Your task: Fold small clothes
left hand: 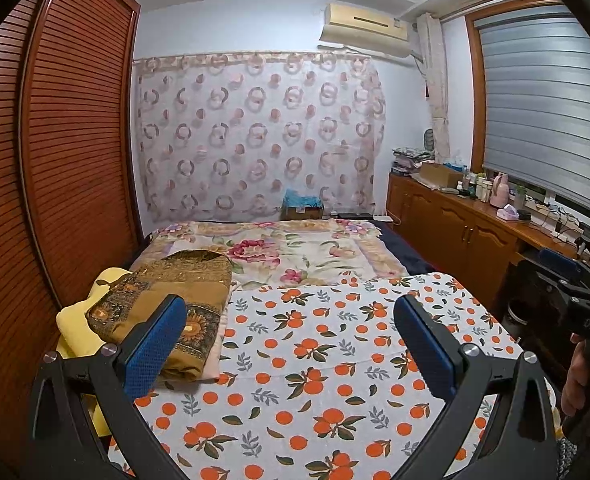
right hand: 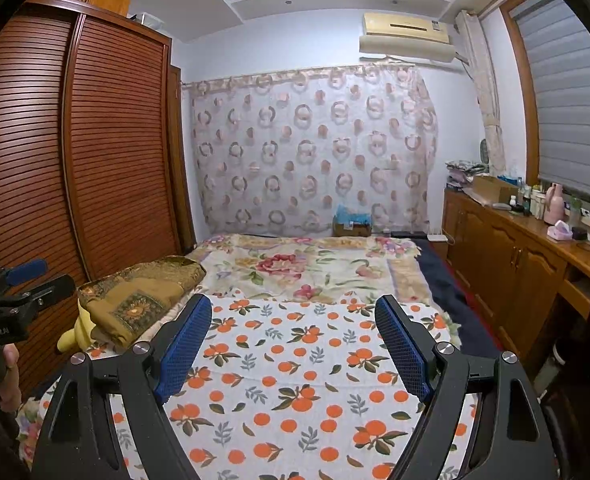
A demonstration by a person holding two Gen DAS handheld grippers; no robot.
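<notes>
A white cloth printed with oranges (left hand: pixel 315 352) (right hand: pixel 295 368) lies spread flat on the bed in front of both grippers. A folded brown patterned cloth (left hand: pixel 167 304) (right hand: pixel 135 300) rests at its left edge on a yellow item (left hand: pixel 71 324) (right hand: pixel 79 328). My left gripper (left hand: pixel 291 308) hovers over the orange-print cloth, open, with nothing between its blue pads; its left pad (left hand: pixel 155 344) stands in front of the brown fold. My right gripper (right hand: pixel 293 304) is open too, over the same cloth, and holds nothing. Each gripper shows at the edge of the other's view, held by a hand.
A floral blanket (left hand: pixel 295 252) covers the far half of the bed. A slatted wooden wardrobe (left hand: pixel 63 160) runs along the left. A wooden cabinet (right hand: pixel 515 248) with bottles and boxes lines the right wall under a window blind. A cardboard box (left hand: pixel 301 210) sits beyond the bed.
</notes>
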